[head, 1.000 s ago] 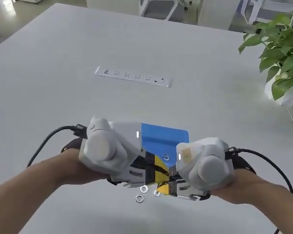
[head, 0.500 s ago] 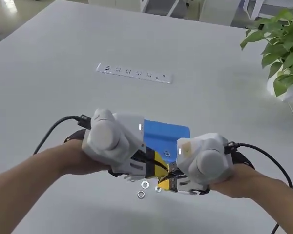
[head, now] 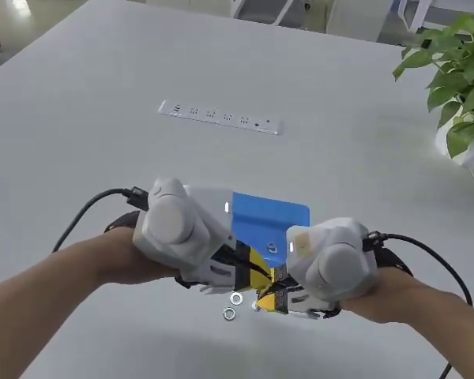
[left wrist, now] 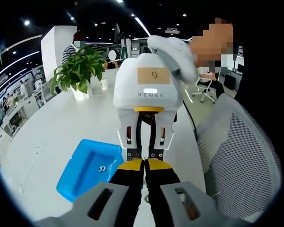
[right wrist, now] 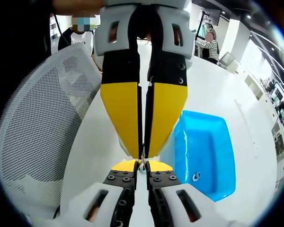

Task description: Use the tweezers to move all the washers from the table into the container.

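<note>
Head view: the left gripper (head: 259,268) and right gripper (head: 267,298) meet tip to tip at the near edge of the blue container (head: 272,215), with loose washers (head: 235,298) on the table (head: 340,142) just below them. Left gripper view: its yellow-tipped jaws are pressed together, and a single washer (left wrist: 102,168) lies inside the container. Right gripper view: its jaws are likewise pressed together, touching the left gripper's tips.

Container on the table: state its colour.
The container is bright blue; the right gripper view shows it best.

Pale grey counter (head: 363,142) carrying a white power strip (head: 219,118) — a leafy potted plant (head: 450,79) at its edge, a white mesh chair (right wrist: 33,123) beside.
</note>
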Available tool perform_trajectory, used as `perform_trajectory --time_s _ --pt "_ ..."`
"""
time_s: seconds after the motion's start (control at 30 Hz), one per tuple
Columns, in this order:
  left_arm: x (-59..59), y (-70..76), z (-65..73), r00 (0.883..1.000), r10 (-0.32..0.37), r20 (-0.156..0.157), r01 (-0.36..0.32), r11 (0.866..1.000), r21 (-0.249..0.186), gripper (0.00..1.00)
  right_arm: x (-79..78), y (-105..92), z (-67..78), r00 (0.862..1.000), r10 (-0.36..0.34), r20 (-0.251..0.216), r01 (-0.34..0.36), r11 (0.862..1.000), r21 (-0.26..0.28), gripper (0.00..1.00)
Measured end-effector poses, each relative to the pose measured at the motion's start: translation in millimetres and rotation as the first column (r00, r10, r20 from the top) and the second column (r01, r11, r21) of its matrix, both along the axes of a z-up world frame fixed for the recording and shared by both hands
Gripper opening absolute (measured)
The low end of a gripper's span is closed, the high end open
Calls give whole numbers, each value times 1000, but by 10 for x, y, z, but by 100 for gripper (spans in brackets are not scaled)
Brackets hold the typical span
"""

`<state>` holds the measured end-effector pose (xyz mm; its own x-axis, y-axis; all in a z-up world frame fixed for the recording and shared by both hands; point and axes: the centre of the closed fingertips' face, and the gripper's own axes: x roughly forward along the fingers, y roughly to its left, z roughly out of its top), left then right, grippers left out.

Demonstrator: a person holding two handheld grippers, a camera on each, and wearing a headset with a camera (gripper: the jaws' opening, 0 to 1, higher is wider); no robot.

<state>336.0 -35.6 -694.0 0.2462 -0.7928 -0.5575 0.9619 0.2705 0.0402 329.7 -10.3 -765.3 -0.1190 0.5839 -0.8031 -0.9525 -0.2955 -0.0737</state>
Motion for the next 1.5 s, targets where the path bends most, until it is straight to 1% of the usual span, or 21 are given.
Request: perform_trajectory --time_s 0.4,0.57,0.63,0.77,0.93,1.2,1.5 --pt "-26 6 -16 1000 6 -3 -6 1000 1 5 -17 4 -17 1000 3 -5 -3 1000 -1 9" --pt "-1 14 -16 1000 12 -6 -12 1000 -4 5 4 -4 -32 1000 -3 -11 3 1000 -11 10" --pt "5 10 -16 1000 10 -7 -11 1000 -4 5 14 -3 -16 1000 -12 -24 12 1000 -8 10" --pt "12 2 -12 1000 11 -10 -12 1000 -7 5 4 -11 -2 1000 -4 -23 3 1000 -10 10" --pt "58 9 -7 999 27 -18 -28 1000 -11 5 25 -11 -15 999 -6 -32 5 1000 -18 9" --pt "78 20 -7 999 29 -15 -29 1000 -5 5 39 -17 -32 999 -9 -38 8 1000 -29 9" --pt "71 -2 -5 1000 25 -16 -25 1000 -9 5 40 -30 -31 996 -49 -69 46 998 -32 7"
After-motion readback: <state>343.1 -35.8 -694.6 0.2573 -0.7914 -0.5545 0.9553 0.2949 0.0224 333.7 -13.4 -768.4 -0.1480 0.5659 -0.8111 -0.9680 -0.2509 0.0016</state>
